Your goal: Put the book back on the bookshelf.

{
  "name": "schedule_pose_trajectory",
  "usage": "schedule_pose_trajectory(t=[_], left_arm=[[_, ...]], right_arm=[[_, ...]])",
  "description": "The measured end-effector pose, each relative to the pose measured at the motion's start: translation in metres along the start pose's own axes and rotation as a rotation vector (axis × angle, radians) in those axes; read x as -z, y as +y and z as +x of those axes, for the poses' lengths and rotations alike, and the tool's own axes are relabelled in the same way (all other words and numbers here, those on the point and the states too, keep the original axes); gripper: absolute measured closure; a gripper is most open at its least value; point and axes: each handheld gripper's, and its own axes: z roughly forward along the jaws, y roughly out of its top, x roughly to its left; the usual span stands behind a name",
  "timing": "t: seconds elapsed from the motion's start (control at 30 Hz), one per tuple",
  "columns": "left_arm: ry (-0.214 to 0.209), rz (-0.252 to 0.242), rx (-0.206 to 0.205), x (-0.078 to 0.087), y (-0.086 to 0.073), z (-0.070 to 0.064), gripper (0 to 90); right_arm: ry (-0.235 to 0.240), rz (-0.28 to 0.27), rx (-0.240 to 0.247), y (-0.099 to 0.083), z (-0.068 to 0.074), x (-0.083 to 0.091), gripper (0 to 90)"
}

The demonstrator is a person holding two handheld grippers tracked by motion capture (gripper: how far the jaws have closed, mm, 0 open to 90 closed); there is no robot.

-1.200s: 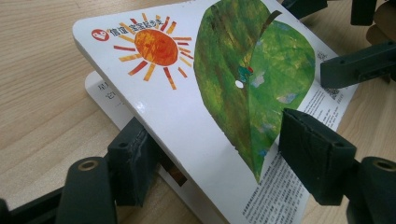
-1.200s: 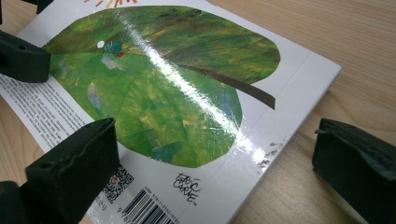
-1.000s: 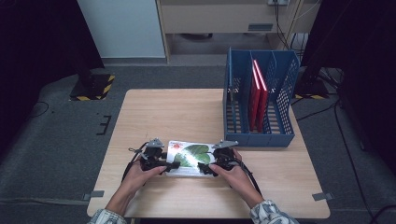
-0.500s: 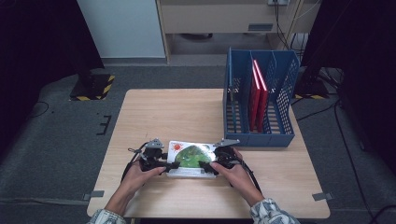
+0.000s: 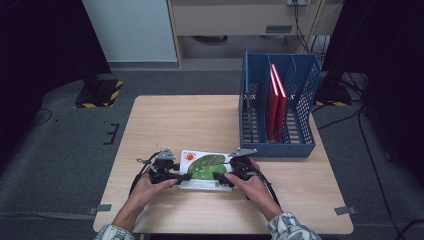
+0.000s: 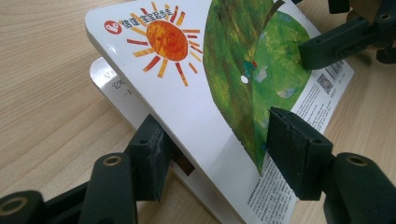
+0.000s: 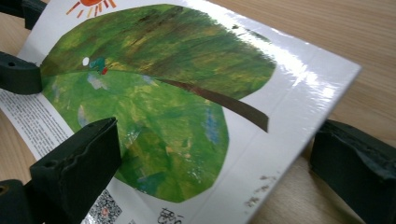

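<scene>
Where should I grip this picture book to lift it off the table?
Take the picture book by its two short ends, left gripper from the left, right gripper from the right. It is thin, stiff and nearly flat, so one jaw has to slide under the board and one over the cover. The left end already sits raised off the table.

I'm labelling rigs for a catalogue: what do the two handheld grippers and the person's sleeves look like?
Both the left gripper and the right gripper are black, with blocky matte jaws bearing brass-coloured pivots, a grey three-cornered plate on top and a trailing black cable. The sleeves are light with a small dark pattern.
</scene>
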Motion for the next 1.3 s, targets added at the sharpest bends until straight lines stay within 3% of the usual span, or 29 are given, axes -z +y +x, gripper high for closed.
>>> schedule_pose_trajectory(t=[0.17, 0.7, 1.13, 1.3], left_arm=[[0.003, -0.002, -0.006, 0.001, 0.001, 0.000, 41.5], [0.064, -0.054, -0.016, 0.010, 0.007, 0.007, 48.6], [0.092, -0.073, -0.016, 0.013, 0.009, 0.010, 51.6], [0.116, -0.081, -0.022, 0.016, 0.010, 0.013, 53.5]], right_arm=[[-0.003, 0.023, -0.001, 0.003, 0.003, -0.001, 1.6], [-0.072, -0.024, 0.048, 0.026, 0.007, 0.003, 12.4], [-0.088, -0.031, 0.068, 0.035, 0.009, 0.005, 15.5], [-0.103, -0.052, 0.078, 0.041, 0.010, 0.008, 20.6]])
